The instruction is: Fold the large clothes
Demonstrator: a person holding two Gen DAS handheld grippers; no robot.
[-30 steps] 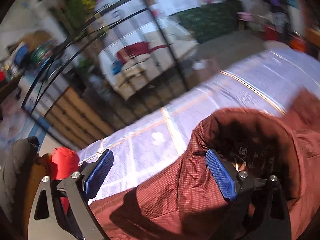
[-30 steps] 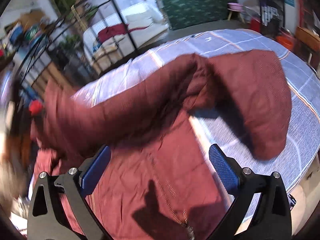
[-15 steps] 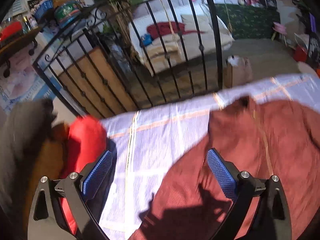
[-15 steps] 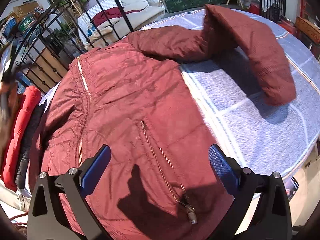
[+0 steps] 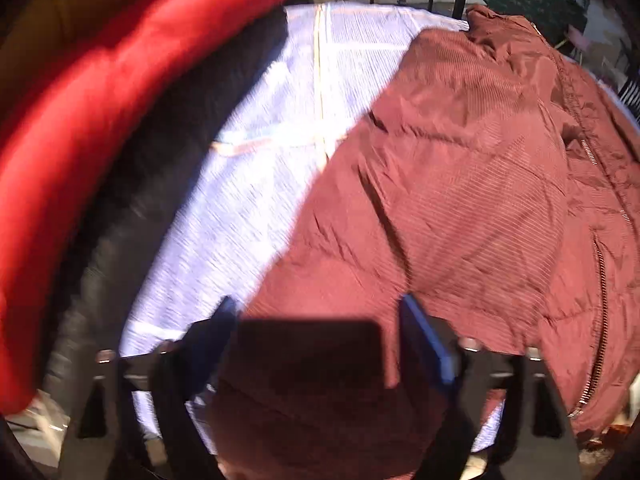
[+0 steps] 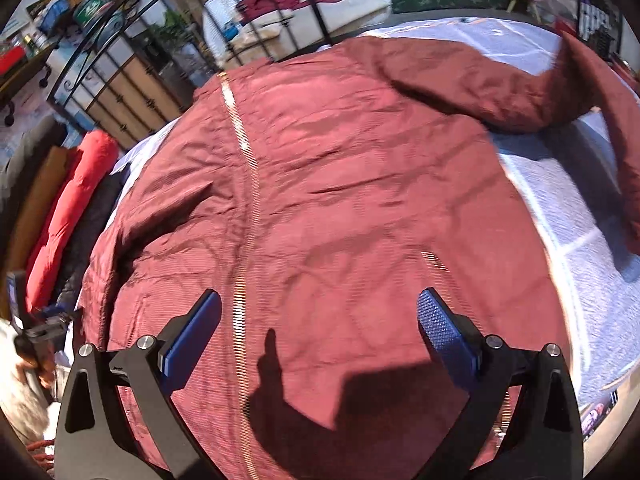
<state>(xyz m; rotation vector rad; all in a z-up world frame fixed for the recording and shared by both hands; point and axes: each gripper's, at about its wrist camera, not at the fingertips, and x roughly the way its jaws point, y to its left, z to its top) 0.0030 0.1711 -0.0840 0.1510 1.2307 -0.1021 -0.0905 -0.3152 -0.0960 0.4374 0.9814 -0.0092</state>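
1. Lying front-up on the pale striped sheet [image 6: 592, 280], the maroon jacket [image 6: 340, 184] has its zip [image 6: 240, 216] running down the middle.
2. One sleeve [image 6: 532, 92] stretches out across the sheet.
3. The left gripper [image 5: 320, 332] has just been closing, with a shadowed fold of the jacket between its blue pads; I cannot tell whether they press it.
4. The right gripper [image 6: 320, 320] hangs above the jacket front with jaws apart, holding nothing.
5. A red coat [image 5: 88, 120] lies beside the sheet.

No legible text or labels
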